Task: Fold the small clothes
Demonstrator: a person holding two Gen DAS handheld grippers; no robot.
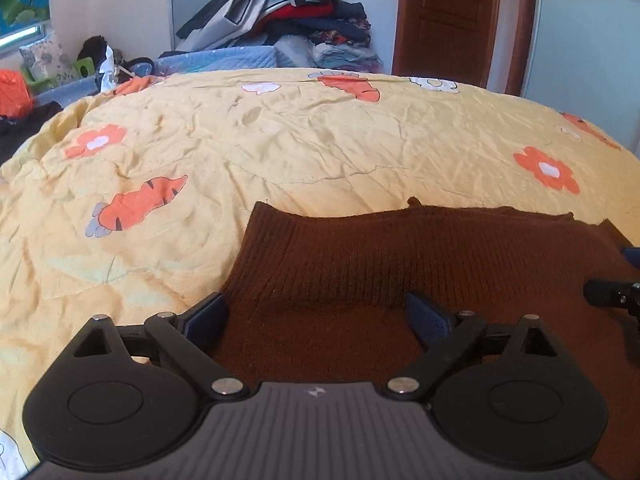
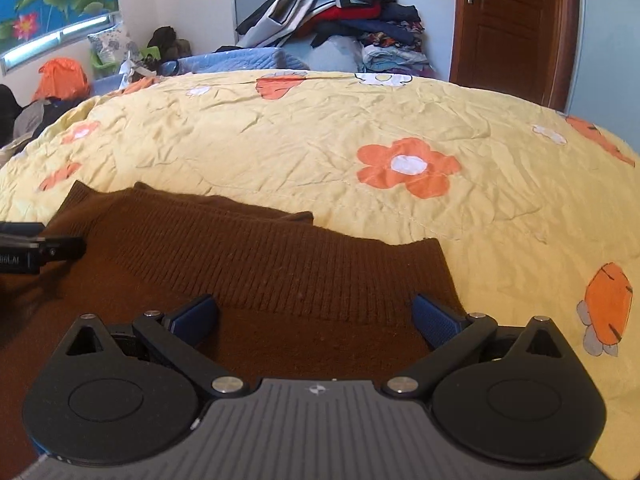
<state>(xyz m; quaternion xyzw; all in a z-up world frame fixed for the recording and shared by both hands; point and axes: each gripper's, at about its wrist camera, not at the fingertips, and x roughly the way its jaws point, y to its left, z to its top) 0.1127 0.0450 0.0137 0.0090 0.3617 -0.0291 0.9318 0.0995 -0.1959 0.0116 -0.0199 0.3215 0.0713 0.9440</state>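
A brown knitted garment (image 1: 420,256) lies flat on the yellow bedspread (image 1: 280,140), its ribbed band towards the far side. It also shows in the right wrist view (image 2: 260,256). My left gripper (image 1: 316,310) is open, fingers spread wide over the garment's left part, near its left edge. My right gripper (image 2: 316,312) is open over the garment's right part, its right finger near the right edge. Each gripper's black tip shows at the edge of the other's view. Neither holds cloth.
The bedspread (image 2: 360,120) carries orange flower and carrot prints and is wrinkled. A pile of clothes (image 1: 288,12) is stacked beyond the bed's far side. A brown door (image 1: 448,16) stands at the back right. Bags and clutter (image 2: 60,76) lie at the far left.
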